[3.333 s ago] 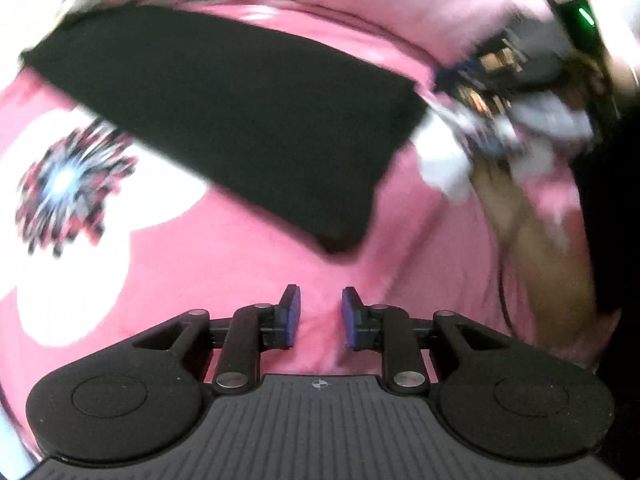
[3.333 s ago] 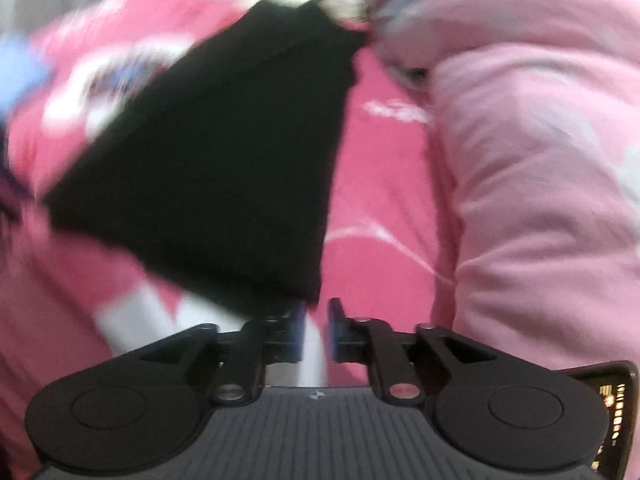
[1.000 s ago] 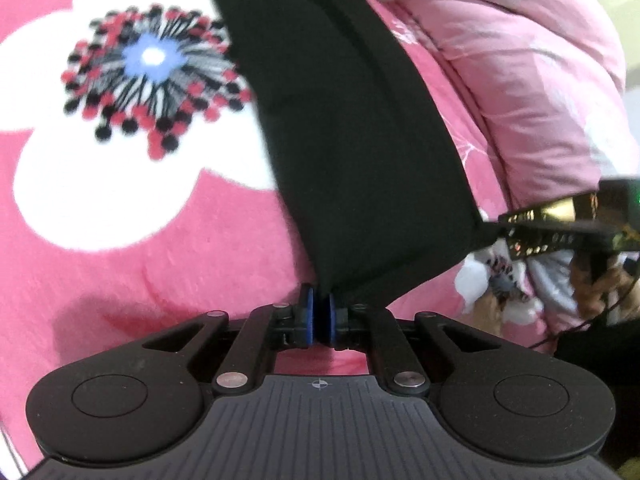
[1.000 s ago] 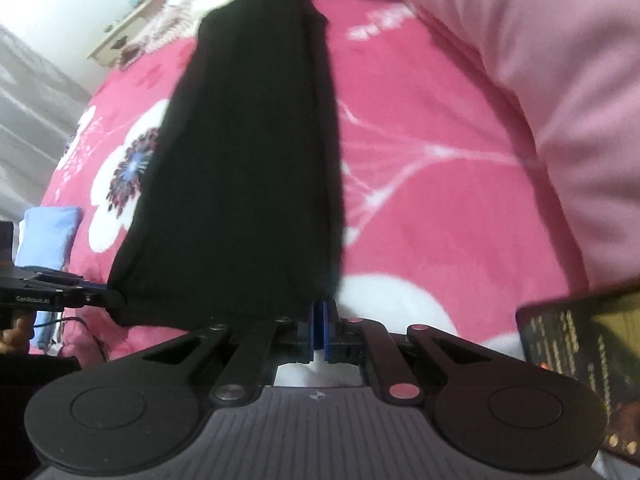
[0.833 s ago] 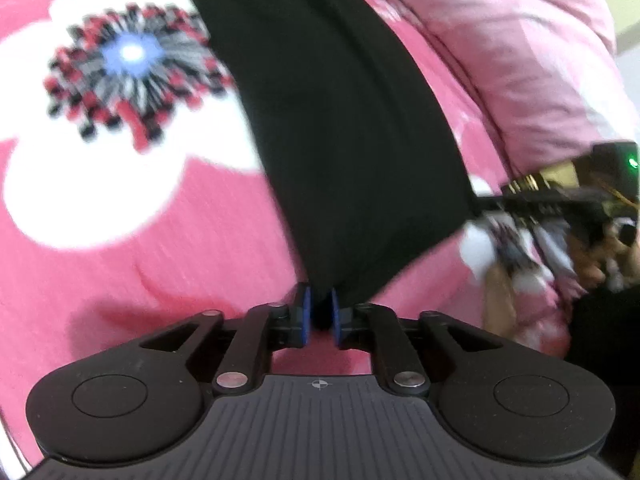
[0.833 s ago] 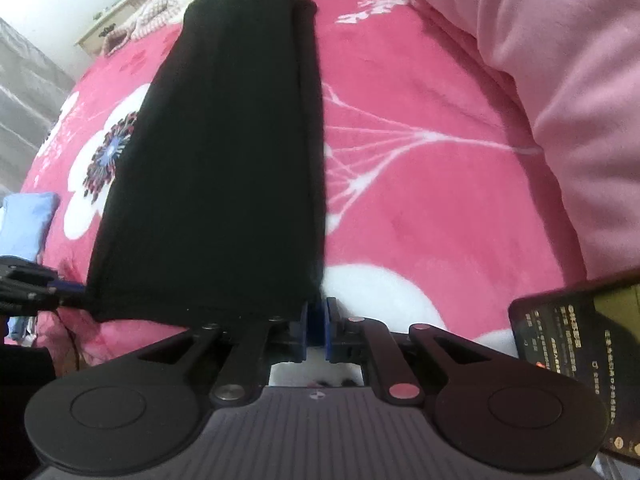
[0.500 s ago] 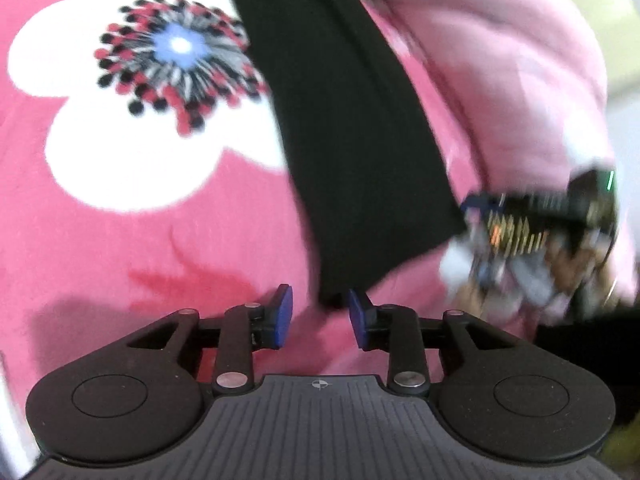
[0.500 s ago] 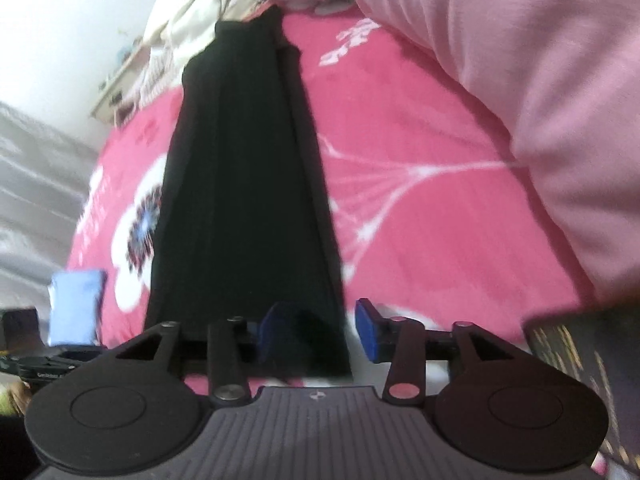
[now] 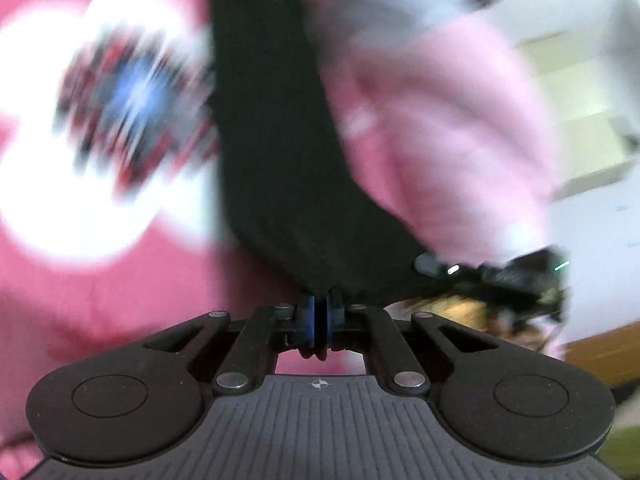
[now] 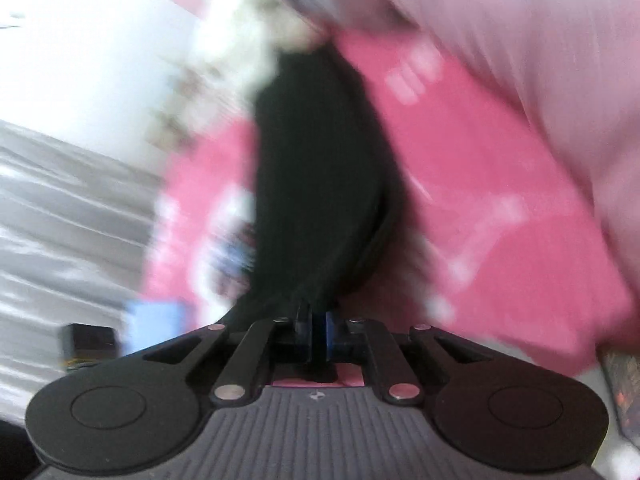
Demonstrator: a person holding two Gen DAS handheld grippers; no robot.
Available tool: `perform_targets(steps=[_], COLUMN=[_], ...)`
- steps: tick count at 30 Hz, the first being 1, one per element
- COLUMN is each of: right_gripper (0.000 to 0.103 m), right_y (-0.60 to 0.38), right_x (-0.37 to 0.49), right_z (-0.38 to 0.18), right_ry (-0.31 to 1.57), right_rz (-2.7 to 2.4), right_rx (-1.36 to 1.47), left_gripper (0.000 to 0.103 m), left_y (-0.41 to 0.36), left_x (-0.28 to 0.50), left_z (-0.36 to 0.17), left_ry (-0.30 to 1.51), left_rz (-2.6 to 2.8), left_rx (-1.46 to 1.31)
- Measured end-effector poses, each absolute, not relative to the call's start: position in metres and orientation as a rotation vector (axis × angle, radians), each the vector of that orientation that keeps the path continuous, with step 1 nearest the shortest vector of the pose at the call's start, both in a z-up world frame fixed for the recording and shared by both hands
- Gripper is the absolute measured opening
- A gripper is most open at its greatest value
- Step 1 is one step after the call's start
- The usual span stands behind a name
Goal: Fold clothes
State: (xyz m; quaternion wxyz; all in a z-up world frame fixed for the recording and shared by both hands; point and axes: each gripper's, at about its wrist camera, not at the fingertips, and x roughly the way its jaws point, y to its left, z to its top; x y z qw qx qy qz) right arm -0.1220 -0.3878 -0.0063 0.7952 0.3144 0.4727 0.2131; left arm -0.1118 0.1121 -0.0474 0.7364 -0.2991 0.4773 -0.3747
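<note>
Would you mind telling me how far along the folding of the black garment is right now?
Done: the black garment already lies as a long narrow strip on the pink bedspread. In hand: the left claw and right claw have just closed, each shut on a corner of its near end, which looks lifted off the bed. Left: probably carrying that end over to the far end and smoothing the result.

We see left gripper point(image 9: 319, 317) jaws just closed, clamping near corner of long black cloth garment point(image 9: 276, 128) running toward 12 o'clock.
</note>
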Motion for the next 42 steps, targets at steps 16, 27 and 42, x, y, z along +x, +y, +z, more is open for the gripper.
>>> perform_targets(steps=[16,27,42], right_gripper=[0.009,0.033,0.027], right_y=[-0.358,-0.341,-0.304], right_x=[-0.162,-0.148,0.029], right_z=[-0.071,-0.021,-0.067], right_ry=[1.379,1.312,1.034], right_rz=[0.431,0.353,0.333], right_rx=[0.474,0.038,0.228], left_gripper=[0.004,0.020,0.022], left_y=[0.093,0.103,-0.051], left_x=[-0.159,-0.146,-0.080], left_z=[-0.084,-0.058,-0.070], left_ry=[1.300,1.303,1.092], left_rz=[-0.855,-0.758,-0.877], left_rx=[-0.223,0.053,0.023])
